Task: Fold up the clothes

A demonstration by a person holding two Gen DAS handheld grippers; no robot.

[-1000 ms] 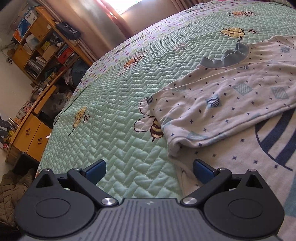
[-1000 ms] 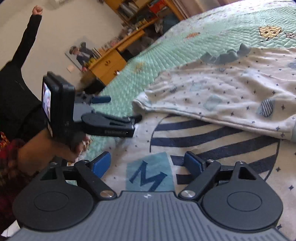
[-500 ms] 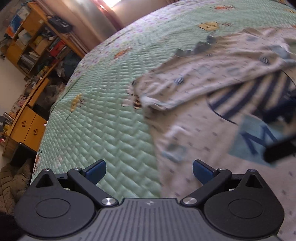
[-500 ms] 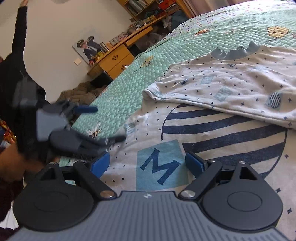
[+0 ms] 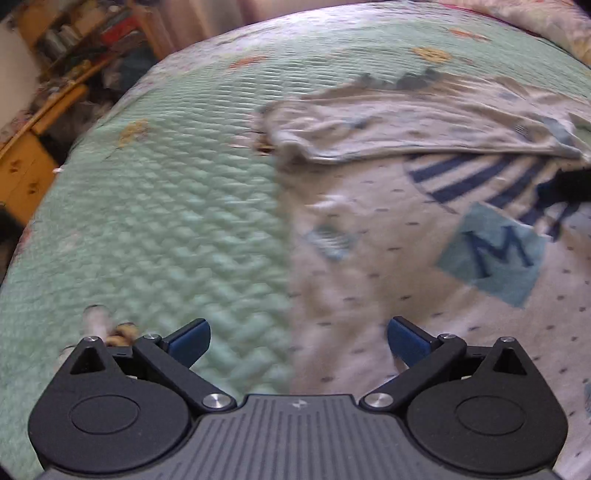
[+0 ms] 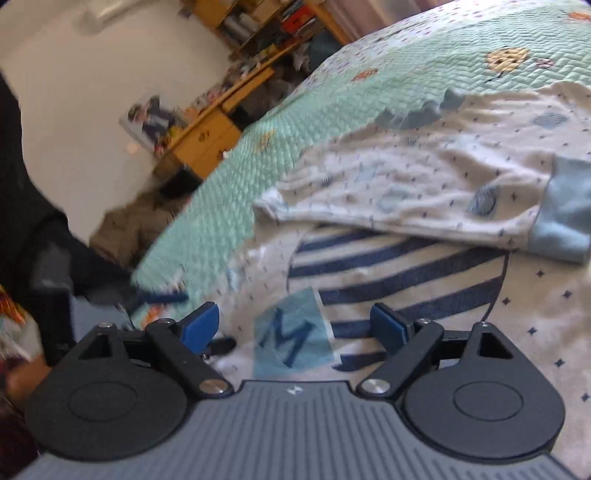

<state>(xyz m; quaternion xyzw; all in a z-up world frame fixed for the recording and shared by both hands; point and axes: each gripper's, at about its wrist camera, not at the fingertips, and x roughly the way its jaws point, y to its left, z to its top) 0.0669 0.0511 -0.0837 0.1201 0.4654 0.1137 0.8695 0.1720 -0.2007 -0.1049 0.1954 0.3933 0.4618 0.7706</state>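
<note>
A white child's shirt (image 5: 388, 266) (image 6: 461, 295) with navy stripes and a blue "M" patch (image 5: 491, 254) (image 6: 291, 336) lies flat on the green quilt. One sleeve (image 5: 406, 129) (image 6: 424, 199) with a blue cuff (image 6: 565, 210) is folded across the chest. My left gripper (image 5: 297, 338) stands open over the shirt's left edge, where cloth meets quilt. My right gripper (image 6: 295, 326) stands open just above the M patch. Neither holds cloth. The left gripper (image 6: 155, 295) shows blurred at the left of the right wrist view.
The green quilted bedspread (image 5: 166, 203) (image 6: 332, 110) with bee prints covers the bed. Wooden drawers (image 6: 199, 147) and cluttered shelves (image 6: 258, 22) stand beyond the bed's far side. A brown heap (image 6: 136, 225) lies on the floor. A person's dark sleeve (image 6: 22, 206) fills the left edge.
Both grippers have drawn back toward the shirt's lower part. The left one swung from the folded sleeve down to the shirt's left edge. Both stayed open.
</note>
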